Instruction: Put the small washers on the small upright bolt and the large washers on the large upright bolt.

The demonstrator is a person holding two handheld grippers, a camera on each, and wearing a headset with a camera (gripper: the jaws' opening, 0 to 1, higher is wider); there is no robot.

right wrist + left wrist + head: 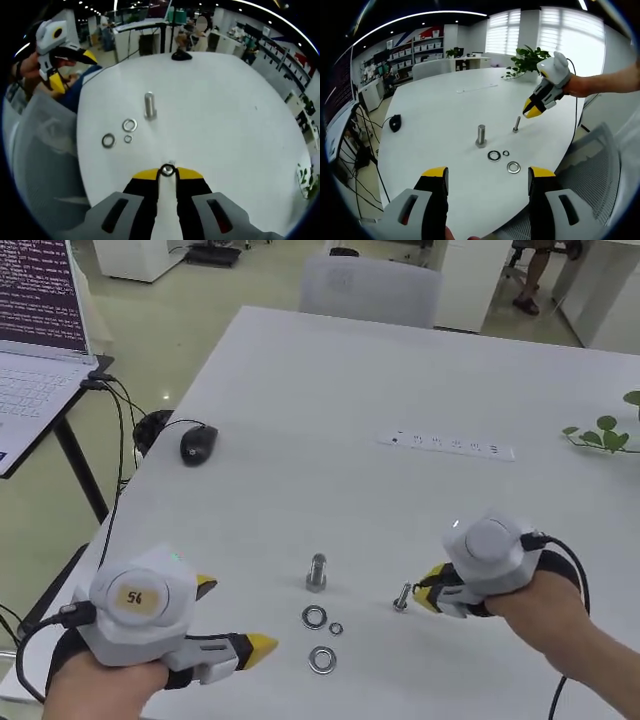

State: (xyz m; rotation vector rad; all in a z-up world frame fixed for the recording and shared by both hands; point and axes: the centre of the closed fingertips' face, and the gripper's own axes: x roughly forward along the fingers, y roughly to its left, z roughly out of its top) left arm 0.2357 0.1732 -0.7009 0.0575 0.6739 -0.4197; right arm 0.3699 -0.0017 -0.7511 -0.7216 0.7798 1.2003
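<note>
The white table (400, 390) is smooth and bare around the work. A dropped part could therefore roll far, perhaps over the near edge at the bottom of the head view.

The left gripper (233, 615), at the lower left, has its jaws wide apart and holds nothing. It hovers near the washers that lie on the table, and a careless sweep could scatter them.

The right gripper (428, 592), right of centre, has its jaws narrow. In the right gripper view they pinch what looks like a held small washer (167, 170) at the very tips. This grip is thin, so I think the washer may slip or turn when it meets the thread.

The large bolt (316, 572) stands in the middle, apart from both grippers. The small bolt (401, 598) stands just beside the tips of the right gripper. It is slim, and a push from the side could tip it over.

One large washer (314, 617) lies just below the large bolt, and a second large washer (322, 659) lies lower still. A loose small washer (336, 628) lies just beside the first one, so it is easy to nudge it by mistake.
</note>
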